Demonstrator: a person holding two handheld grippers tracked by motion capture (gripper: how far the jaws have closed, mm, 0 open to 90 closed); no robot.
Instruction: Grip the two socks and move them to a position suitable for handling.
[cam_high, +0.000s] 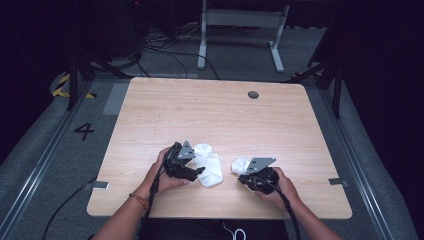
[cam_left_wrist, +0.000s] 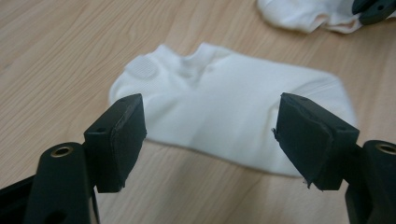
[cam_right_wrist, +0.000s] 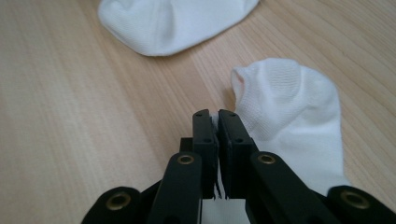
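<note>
Two white ankle socks near the table's (cam_high: 150, 100) front edge. Left sock (cam_high: 209, 165): flat, long axis front-to-back, framed by the wide-open left gripper (cam_left_wrist: 210, 140). Right sock (cam_right_wrist: 289, 121): edge pinched by the right gripper (cam_right_wrist: 218, 135), partly hidden beneath it.

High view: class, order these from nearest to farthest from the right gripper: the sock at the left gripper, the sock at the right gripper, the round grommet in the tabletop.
1. Sock at the right gripper, in its fingers.
2. Sock at the left gripper, left of it.
3. Round grommet, at the far edge.

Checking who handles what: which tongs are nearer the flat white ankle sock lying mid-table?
Left. The left tongs hover open right at that flat white ankle sock; the right tongs pinch the other white sock, apart.
</note>
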